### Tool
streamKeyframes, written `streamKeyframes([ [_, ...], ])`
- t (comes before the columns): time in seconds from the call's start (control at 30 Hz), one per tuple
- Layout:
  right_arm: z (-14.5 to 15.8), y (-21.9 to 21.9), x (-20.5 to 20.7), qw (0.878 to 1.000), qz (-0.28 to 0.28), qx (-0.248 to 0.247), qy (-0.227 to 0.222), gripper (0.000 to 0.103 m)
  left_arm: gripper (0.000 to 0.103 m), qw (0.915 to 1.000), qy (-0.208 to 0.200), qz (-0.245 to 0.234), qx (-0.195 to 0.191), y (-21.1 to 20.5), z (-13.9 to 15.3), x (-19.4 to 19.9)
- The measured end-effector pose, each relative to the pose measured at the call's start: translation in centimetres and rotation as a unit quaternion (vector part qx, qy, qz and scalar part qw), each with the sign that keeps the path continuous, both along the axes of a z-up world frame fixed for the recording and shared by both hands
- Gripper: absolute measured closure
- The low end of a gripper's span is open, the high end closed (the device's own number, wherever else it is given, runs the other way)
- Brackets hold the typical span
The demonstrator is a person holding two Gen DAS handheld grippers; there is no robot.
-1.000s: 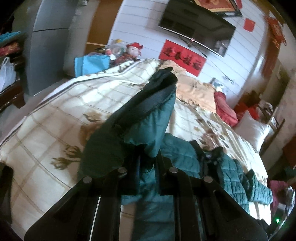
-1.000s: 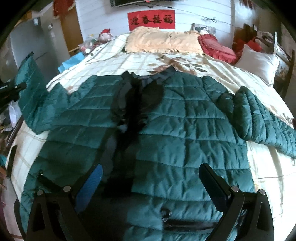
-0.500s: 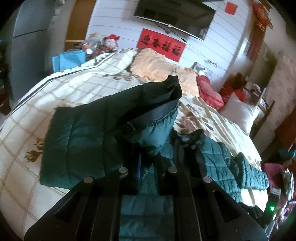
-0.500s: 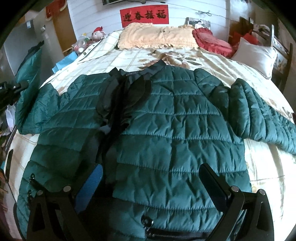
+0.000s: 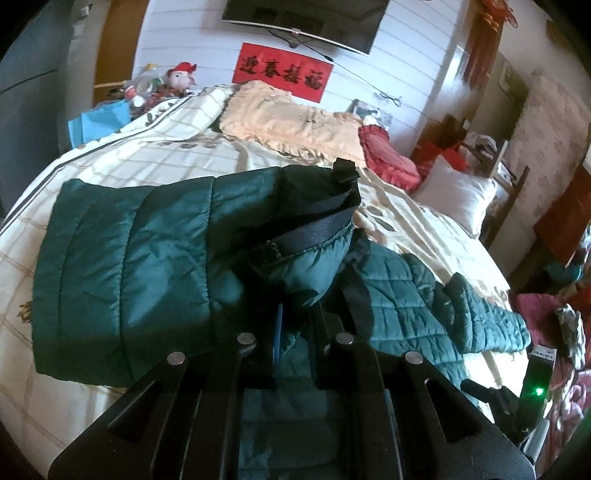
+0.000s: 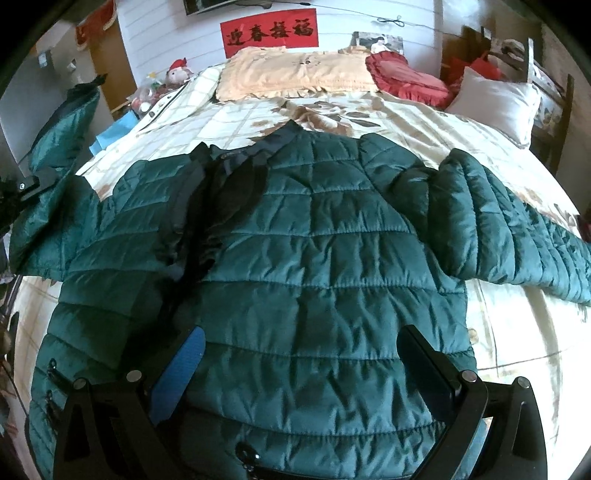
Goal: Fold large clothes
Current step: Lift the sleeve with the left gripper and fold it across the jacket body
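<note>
A dark green quilted jacket [image 6: 314, 258] lies front up on the bed, its collar toward the pillows. Its right sleeve [image 6: 517, 229] stretches out over the bedspread. My left gripper [image 5: 295, 317] is shut on the cuff end of the other sleeve [image 5: 147, 266] and holds it lifted above the bed; from the right wrist view that raised sleeve [image 6: 55, 147] hangs at the far left. My right gripper [image 6: 299, 354] stands open just above the jacket's lower front, a blue pad [image 6: 181, 369] on its left finger, nothing between the fingers.
The bed [image 6: 240, 118] has a cream checked bedspread. At its head lie an orange pillow [image 6: 295, 70], a red cushion [image 6: 406, 77] and a white pillow [image 6: 495, 103]. Toys and a blue bag [image 5: 99, 122] sit at the far left; a television [image 5: 306, 18] hangs on the wall.
My left gripper has carried the raised sleeve sideways toward the jacket's body, and more of the sleeve now spreads out flat. The right gripper edged forward over the jacket's front, still open.
</note>
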State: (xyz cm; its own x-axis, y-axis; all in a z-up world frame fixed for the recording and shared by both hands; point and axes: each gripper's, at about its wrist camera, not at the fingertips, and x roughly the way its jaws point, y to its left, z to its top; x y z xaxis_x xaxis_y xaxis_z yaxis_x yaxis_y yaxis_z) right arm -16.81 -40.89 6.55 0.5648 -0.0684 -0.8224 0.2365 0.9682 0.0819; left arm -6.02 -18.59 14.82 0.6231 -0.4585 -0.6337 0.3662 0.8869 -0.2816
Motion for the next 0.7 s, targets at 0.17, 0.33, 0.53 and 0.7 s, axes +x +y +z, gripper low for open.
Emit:
streamKeyframes([
  [0.17,0.1,-0.8,-0.4,1.000,-0.005,-0.001,-0.002,0.000,0.093,0.9999,0.005,-0.012,0.005,-1.6,-0.5,-0.2],
  [0.33,0.2,-1.8,-0.7,1.000,-0.012,0.002,-0.005,0.000,0.093,0.9995,0.012,-0.026,0.011,-3.5,-1.0,-0.3],
  [0.53,-0.3,-2.8,-1.1,1.000,-0.020,0.008,-0.001,0.000,0.093,0.9989,0.016,-0.041,0.018,-5.4,-1.7,-0.5],
  [0.7,-0.7,-3.6,-1.4,1.000,-0.026,0.012,0.002,0.000,0.093,0.9983,0.025,-0.049,0.021,-6.7,-2.4,-0.5],
])
